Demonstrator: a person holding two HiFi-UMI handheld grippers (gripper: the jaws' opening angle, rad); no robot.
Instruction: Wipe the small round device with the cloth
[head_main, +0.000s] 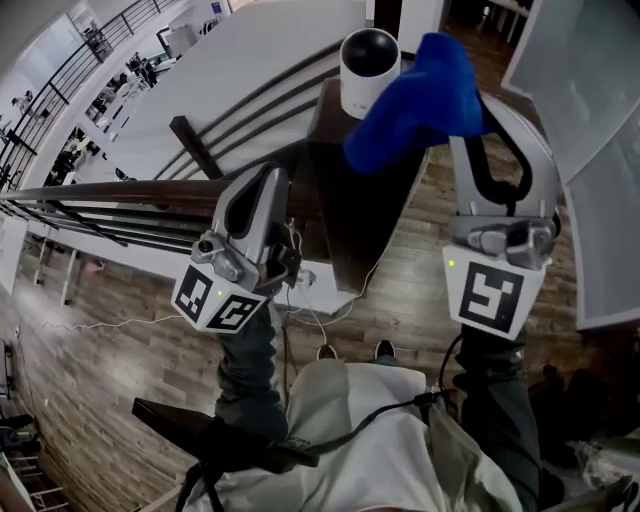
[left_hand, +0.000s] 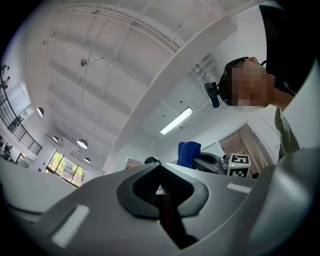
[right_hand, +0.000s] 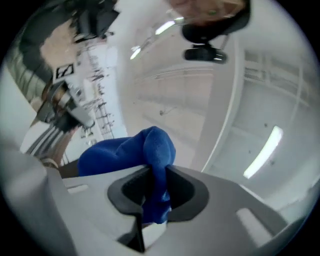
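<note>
The small round device (head_main: 369, 70), a white cylinder with a black domed top, stands at the far end of a dark narrow table (head_main: 335, 215). A blue cloth (head_main: 418, 98) hangs bunched just right of it, close to its side; I cannot tell whether they touch. My right gripper (head_main: 463, 128) is shut on the cloth (right_hand: 132, 152), which is pinched between the jaws of the right gripper (right_hand: 155, 197). My left gripper (head_main: 274, 178) hovers over the table's near left edge, tilted up. In the left gripper view the left gripper (left_hand: 159, 167) is shut and holds nothing; the cloth (left_hand: 188, 154) shows beyond.
A dark railing (head_main: 110, 190) runs left of the table above a wooden floor (head_main: 110, 330). White cables (head_main: 300, 300) trail below the table. Pale panels (head_main: 590, 110) stand at the right. The person's shoes (head_main: 384, 349) are near the table's foot.
</note>
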